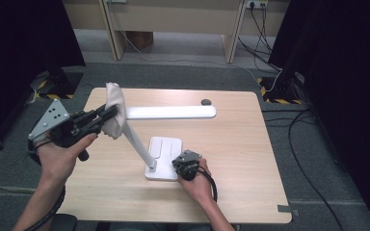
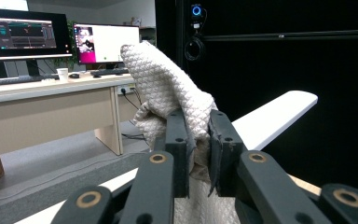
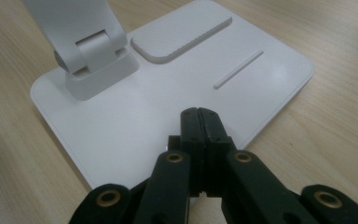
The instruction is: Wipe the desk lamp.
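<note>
Wooden table point(image 1: 250, 159): left claw point(image 2: 198, 140) grips cloth point(image 2: 168, 88) against lamp point(image 1: 171, 112).

- The lamp head point(image 1: 171, 112) and slanted arm point(image 1: 137, 139) bar the bench's point(image 1: 250, 159) middle-left.
- Lamp base point(image 1: 166, 151) blocks the near centre.
- Right half lies open, with a small dark object point(image 1: 205, 102) at the far edge.

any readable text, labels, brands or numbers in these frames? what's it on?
None readable.
Two monitors on the far desk in the left gripper view: screen content too small and blurred.
White desk lamp, its base, the cloth and the table: no print or markings.
</note>
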The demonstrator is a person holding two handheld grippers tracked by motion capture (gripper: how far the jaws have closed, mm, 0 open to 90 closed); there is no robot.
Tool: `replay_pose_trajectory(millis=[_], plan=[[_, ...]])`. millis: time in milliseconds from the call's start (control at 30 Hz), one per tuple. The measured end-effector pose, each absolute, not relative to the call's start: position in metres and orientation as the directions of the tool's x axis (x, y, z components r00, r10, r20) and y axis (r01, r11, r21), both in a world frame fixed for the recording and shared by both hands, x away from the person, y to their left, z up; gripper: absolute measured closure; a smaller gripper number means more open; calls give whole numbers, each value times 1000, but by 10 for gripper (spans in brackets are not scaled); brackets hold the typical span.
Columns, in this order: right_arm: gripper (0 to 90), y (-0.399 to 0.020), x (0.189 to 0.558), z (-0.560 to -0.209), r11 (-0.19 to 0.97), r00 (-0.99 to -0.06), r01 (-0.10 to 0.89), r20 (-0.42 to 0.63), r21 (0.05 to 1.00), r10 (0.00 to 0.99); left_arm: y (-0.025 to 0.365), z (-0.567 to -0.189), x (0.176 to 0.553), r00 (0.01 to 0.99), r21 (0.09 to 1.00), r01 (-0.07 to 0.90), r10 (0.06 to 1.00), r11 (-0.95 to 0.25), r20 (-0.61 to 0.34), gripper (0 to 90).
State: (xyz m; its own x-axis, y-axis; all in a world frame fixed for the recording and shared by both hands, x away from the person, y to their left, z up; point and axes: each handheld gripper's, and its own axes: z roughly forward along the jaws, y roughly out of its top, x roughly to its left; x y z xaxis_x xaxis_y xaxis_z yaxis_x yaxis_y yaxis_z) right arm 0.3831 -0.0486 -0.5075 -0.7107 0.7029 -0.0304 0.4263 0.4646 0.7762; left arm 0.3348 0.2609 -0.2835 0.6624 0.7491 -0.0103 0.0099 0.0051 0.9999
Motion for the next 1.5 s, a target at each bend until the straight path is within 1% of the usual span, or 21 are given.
replay_pose_trajectory(millis=[167,333,733,867,900,1167,1433,1500], plan=[[899,-46,384,-506,488,-716,420,-51,765,696,260,-283,335,665,1000,9,747,5,-10,802],[876,-40,385,-505,509,-731,402,-67,761,679,259,-283,336,665,1000,10,747,1,-8,801],[886,-40,386,-506,469,-722,436,-13,768,692,257,-282,336,660,1000,16,751,-7,-5,802],[886,-40,387,-506,465,-723,443,-1,766,691,253,-281,337,660,1000,3,751,-24,16,802],[886,-40,387,-506,460,-720,450,6,766,694,251,-282,336,660,1000,16,751,-16,1,802],[894,-40,386,-507,463,-723,435,-7,772,691,243,-281,338,666,1000,-1,745,-31,24,802],[896,-40,385,-507,470,-723,424,-22,774,690,238,-282,339,667,1000,-4,745,-31,26,802],[896,-40,385,-507,471,-724,423,-24,774,690,235,-282,339,672,1000,10,740,-30,15,802]])
